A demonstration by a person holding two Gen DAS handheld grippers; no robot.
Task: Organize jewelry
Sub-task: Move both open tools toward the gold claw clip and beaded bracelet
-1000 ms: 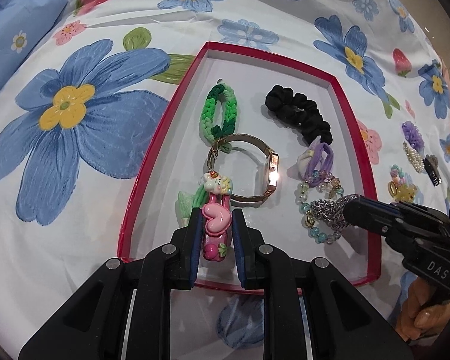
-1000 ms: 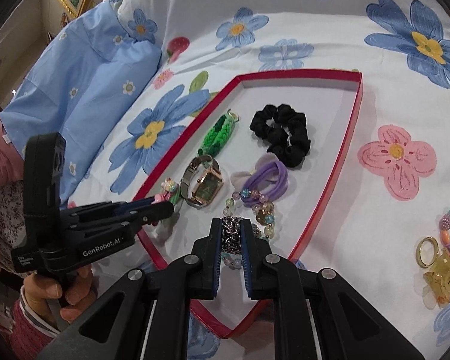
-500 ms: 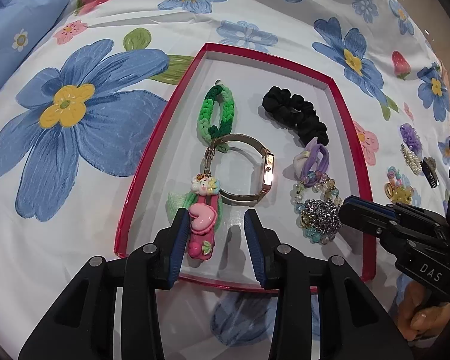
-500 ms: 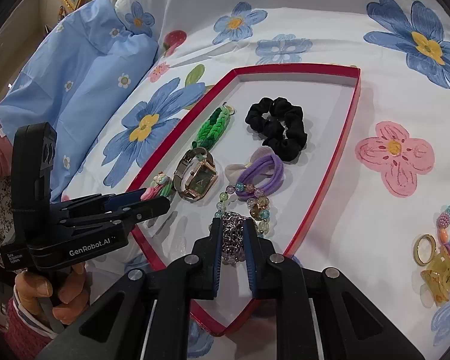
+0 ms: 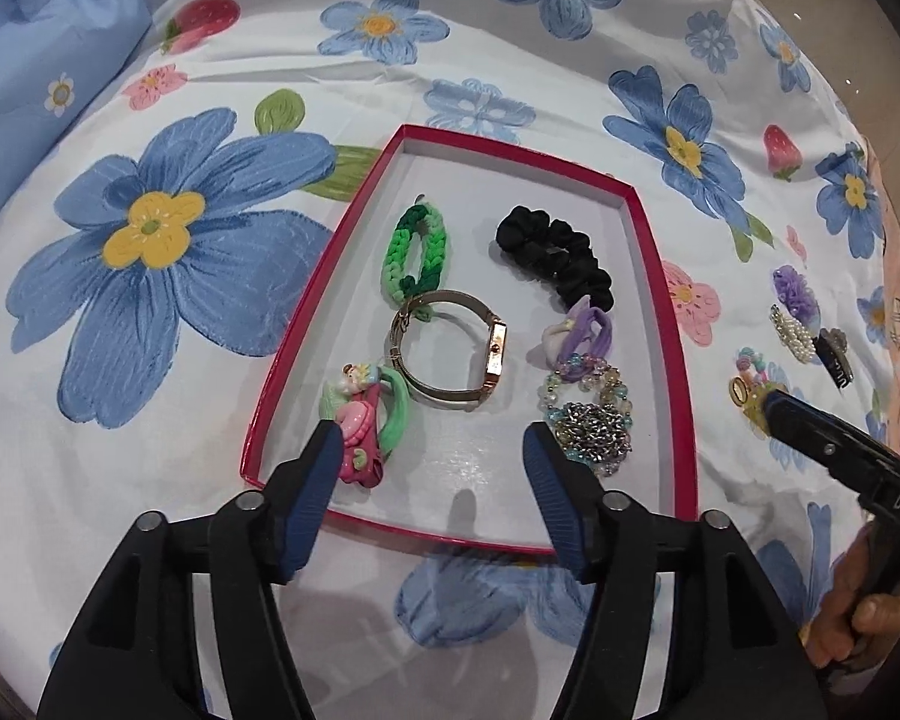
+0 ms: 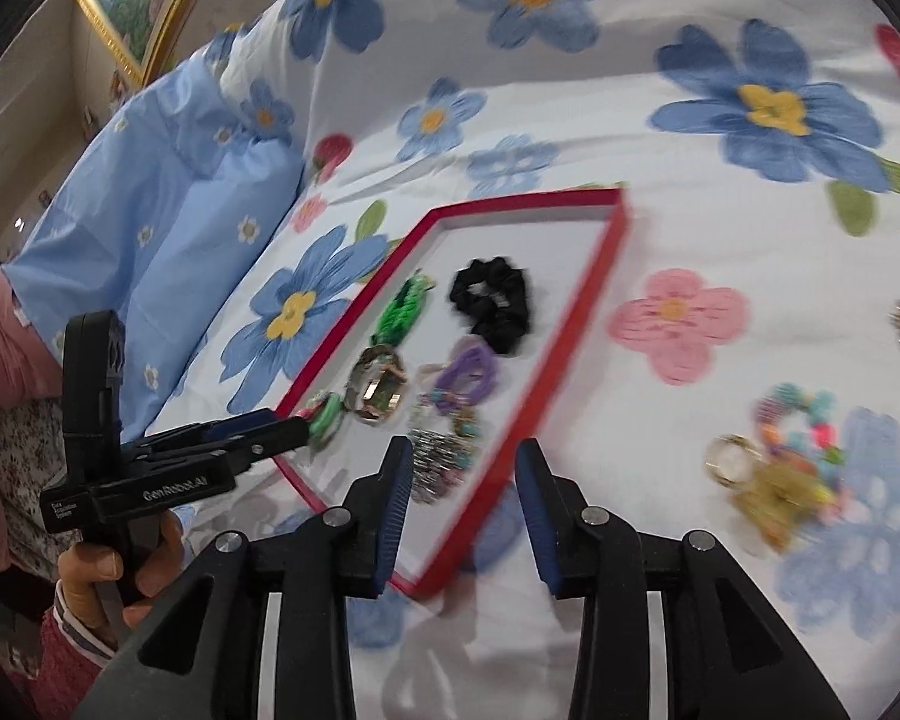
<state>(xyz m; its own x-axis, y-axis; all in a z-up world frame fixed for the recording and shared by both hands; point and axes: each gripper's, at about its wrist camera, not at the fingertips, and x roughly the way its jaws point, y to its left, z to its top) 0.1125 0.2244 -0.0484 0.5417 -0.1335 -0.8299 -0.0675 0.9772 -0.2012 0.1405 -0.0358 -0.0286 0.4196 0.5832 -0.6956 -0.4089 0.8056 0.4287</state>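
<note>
A red-rimmed tray (image 5: pixel 660 276) (image 6: pixel 600 276) holds a green braided band (image 5: pixel 414 252), a black scrunchie (image 5: pixel 555 261) (image 6: pixel 498 300), a gold watch (image 5: pixel 450 354) (image 6: pixel 378 393), a purple hair tie (image 5: pixel 582 330), a beaded bracelet (image 5: pixel 585 372), a silver chain (image 5: pixel 594 435) (image 6: pixel 435 459) and a pink heart hair clip (image 5: pixel 360 420). My left gripper (image 5: pixel 429 468) is open and empty over the tray's near edge. My right gripper (image 6: pixel 465 483) is open and empty, at the tray's right rim, shifted toward loose pieces.
Loose jewelry lies on the flowered sheet right of the tray: a gold ring (image 5: pixel 740 390) (image 6: pixel 729 459), a colourful bead bracelet (image 6: pixel 801 420), a pearl clip (image 5: pixel 792 330), a dark claw clip (image 5: pixel 834 357) and a purple flower piece (image 5: pixel 795 291). A blue pillow (image 6: pixel 168 228) is at left.
Both grippers have opened wide and pulled back. The left let go of the pink heart clip, the right let go of the silver chain; both lie in the tray. The right gripper swung rightward.
</note>
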